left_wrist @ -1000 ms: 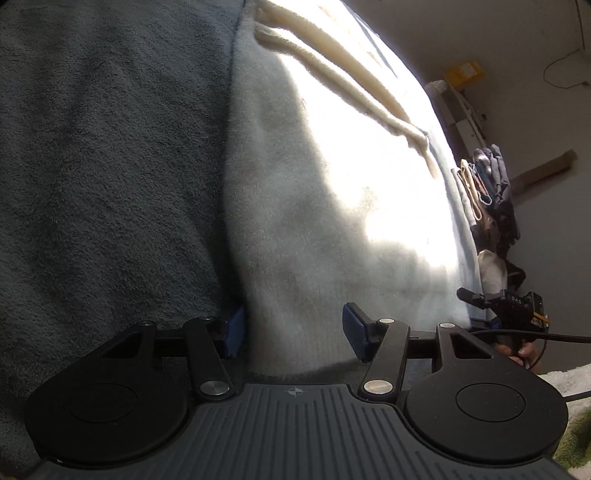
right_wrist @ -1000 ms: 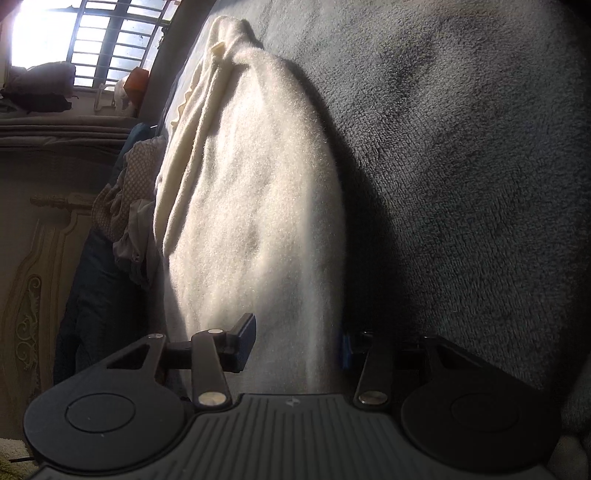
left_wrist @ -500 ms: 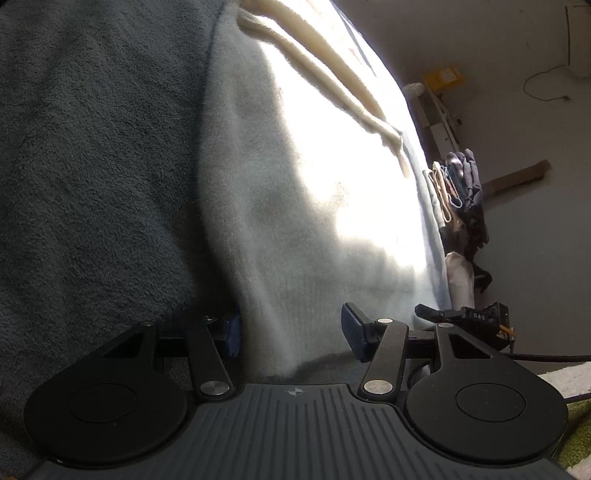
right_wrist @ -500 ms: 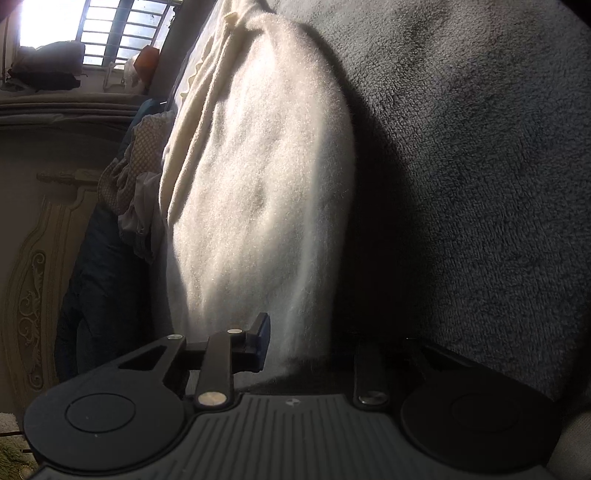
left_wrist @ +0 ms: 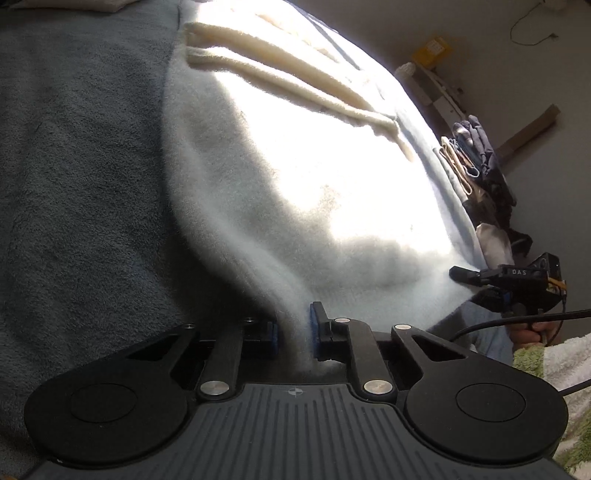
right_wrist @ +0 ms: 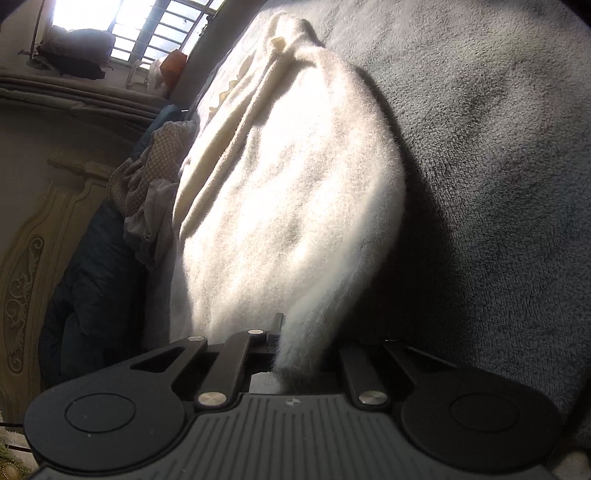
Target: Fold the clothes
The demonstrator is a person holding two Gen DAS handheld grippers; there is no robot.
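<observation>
Now my left gripper (left_wrist: 294, 332) and right gripper (right_wrist: 299, 347) are closing, pinching the fluffy cream fleece garment (left_wrist: 295, 177) on the grey plush bed cover (left_wrist: 81, 184); thin bunched bites might slip out.

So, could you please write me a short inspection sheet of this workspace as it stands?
Surface: grey plush blanket, bare beside the garment.
Job's things: white fleece garment with cream drawstrings, its near edge bunched.
Clutter: heap of crumpled clothes; dark and cream fabrics.
Grippers: left gripper and right gripper, jaws closing, both with pads pressed on the garment's near edge.
Cables: black cable by the right gripper.
Surroundings: barred window; carved cream panel.
</observation>
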